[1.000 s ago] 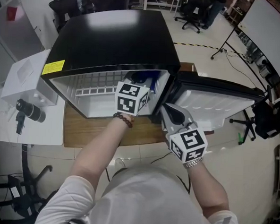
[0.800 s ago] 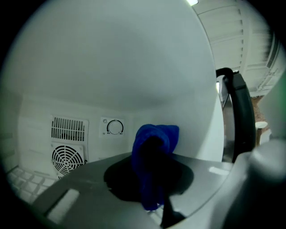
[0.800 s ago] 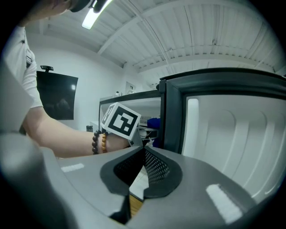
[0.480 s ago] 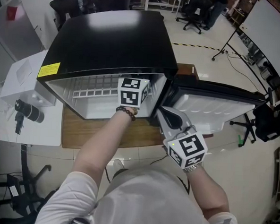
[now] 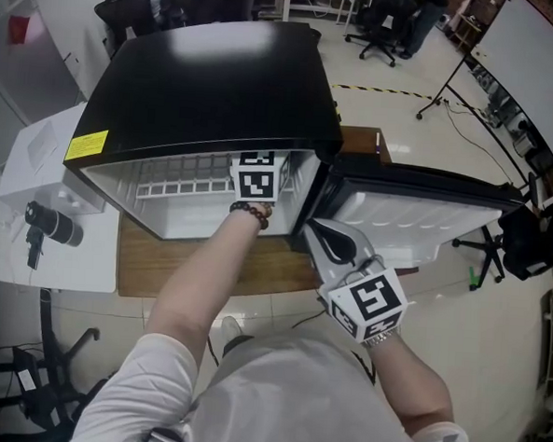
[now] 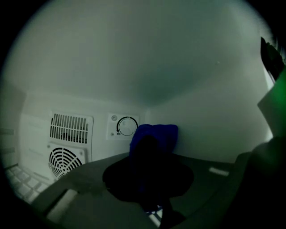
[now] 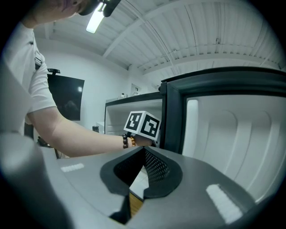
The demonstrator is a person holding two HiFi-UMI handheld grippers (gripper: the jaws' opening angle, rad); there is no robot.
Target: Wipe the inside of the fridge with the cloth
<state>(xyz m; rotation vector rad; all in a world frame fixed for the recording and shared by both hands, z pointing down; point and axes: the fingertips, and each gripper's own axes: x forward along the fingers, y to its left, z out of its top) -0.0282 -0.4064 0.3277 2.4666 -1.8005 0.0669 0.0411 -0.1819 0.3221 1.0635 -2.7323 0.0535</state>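
Note:
The black mini fridge (image 5: 211,71) stands with its door (image 5: 417,210) swung open to the right. My left gripper reaches level into the cabinet; in the head view only its marker cube (image 5: 258,177) shows at the opening. In the left gripper view, the left gripper (image 6: 149,150) is shut on a blue cloth (image 6: 161,132), held near the white back wall by the thermostat dial (image 6: 126,126) in the right rear corner. My right gripper (image 5: 313,229) hangs shut and empty just outside, between the cabinet and the door. The right gripper view shows its closed tips (image 7: 144,151).
Fan vents (image 6: 67,143) sit left of the dial. A wire shelf (image 5: 176,183) crosses the fridge interior. The fridge rests on a wooden board (image 5: 208,267). A white box (image 5: 36,173) with a black lens (image 5: 47,222) stands at the left. A tripod (image 5: 448,81) and office chairs are behind.
My left gripper has pushed deeper into the fridge, and the blue cloth no longer shows in the head view. The right gripper has stayed where it was.

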